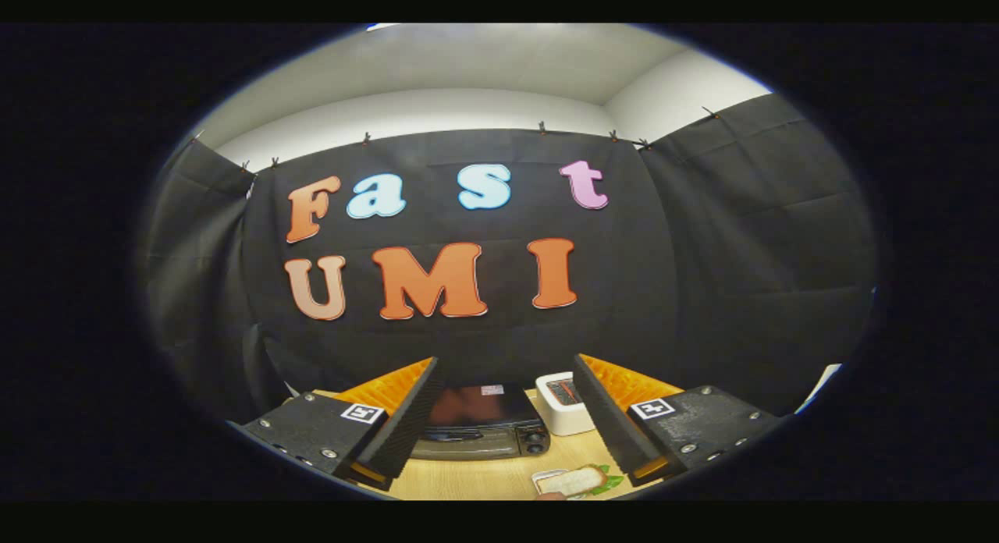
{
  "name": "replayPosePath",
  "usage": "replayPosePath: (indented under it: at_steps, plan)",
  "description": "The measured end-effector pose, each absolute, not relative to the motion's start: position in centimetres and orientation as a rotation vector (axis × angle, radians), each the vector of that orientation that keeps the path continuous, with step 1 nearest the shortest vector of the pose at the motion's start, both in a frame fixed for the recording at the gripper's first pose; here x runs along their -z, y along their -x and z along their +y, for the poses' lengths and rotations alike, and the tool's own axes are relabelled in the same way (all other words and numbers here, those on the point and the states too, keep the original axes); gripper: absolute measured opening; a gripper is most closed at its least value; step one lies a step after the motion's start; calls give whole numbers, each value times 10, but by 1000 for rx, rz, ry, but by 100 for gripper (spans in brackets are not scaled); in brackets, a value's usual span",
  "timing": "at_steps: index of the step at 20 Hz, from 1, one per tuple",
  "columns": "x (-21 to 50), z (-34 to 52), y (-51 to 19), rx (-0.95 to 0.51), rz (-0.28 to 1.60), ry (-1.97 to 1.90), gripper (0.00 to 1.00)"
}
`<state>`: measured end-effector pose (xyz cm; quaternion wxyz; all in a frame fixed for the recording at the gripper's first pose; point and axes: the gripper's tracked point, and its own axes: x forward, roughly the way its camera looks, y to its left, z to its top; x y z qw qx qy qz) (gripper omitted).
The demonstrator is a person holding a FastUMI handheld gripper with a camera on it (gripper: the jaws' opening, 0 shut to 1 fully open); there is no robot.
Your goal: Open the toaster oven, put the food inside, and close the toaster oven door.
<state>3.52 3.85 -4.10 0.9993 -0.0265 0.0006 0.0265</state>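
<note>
**Fingers Screen Oven, Food Slips Out of Sight**

The spread fingers of the gripper (503, 418) cover both ends of the toaster oven (482, 432). Its door latch is too small to judge. The food (574, 480) is cut off below, and the white appliance (563, 406) sits half behind one finger.

Dim, perhaps ceiling-lit (strong fisheye edge bending)

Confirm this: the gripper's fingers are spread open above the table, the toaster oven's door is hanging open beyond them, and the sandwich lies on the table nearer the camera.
One thing is wrong. In the gripper view the toaster oven has its door closed, not open. The rest stands: the gripper is open above the table, and the sandwich lies nearer the camera.
</note>
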Motion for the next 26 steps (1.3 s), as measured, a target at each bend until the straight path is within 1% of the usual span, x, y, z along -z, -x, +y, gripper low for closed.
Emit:
replayPosePath:
  at_steps: [2, 8, 13, 16, 20, 21, 26]
  plan:
    - [74, 52, -48, -63, 34, 75, 99]
    - [174, 114, -95, -156, 175, 156, 99]
    - [249, 130, -140, -167, 319, 255, 99]
    - [285, 138, -151, -174, 406, 261, 100]
    - [307, 146, -151, -198, 471, 202, 100]
    - [303, 148, -152, -201, 451, 190, 99]
    - [308, 145, -140, -205, 471, 218, 100]
